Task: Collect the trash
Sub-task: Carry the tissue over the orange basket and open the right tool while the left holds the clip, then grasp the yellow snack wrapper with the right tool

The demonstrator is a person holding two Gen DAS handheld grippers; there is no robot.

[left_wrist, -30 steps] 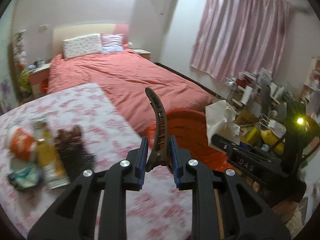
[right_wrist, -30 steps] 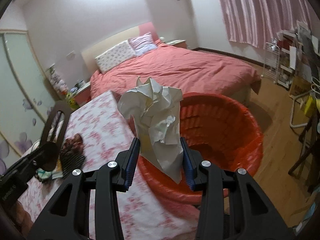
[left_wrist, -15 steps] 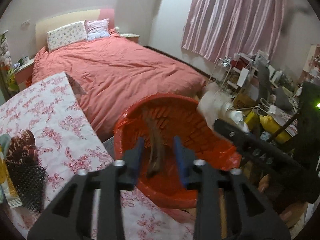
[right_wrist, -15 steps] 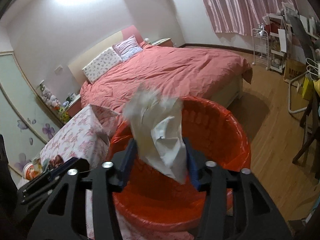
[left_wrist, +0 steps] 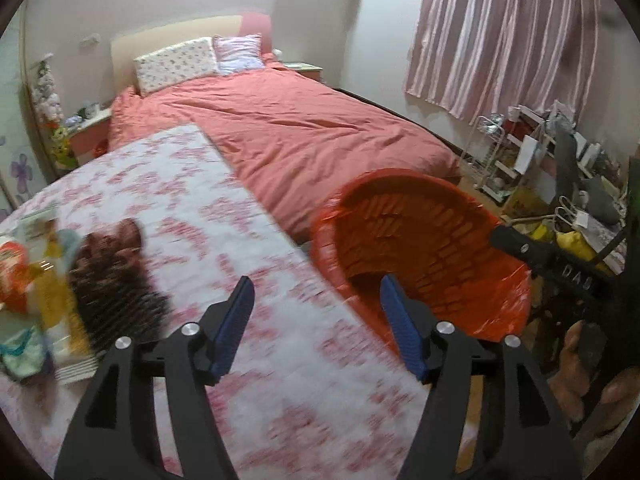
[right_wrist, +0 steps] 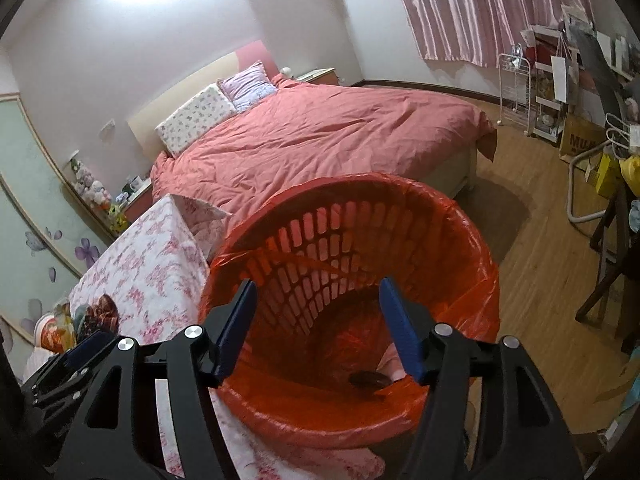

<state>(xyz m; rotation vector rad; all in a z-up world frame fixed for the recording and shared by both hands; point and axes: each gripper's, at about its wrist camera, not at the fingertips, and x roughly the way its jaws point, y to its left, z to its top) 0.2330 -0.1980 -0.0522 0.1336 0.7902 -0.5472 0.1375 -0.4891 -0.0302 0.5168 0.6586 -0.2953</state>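
The right hand-held gripper (right_wrist: 318,326) hung over the mouth of the red laundry-style basket (right_wrist: 472,248), lined with a red plastic bag; its jaws were opening, with nothing between them. At the basket's bottom lay a dark clip-like object (right_wrist: 370,380) beside something pale, partly hidden. The left hand-held gripper (left_wrist: 316,326) was above the table (left_wrist: 224,216) with its floral cloth, jaws likewise opening and empty. Snack packets (left_wrist: 28,280) and a dark mesh item (left_wrist: 116,288), blurred, lay on the table's left.
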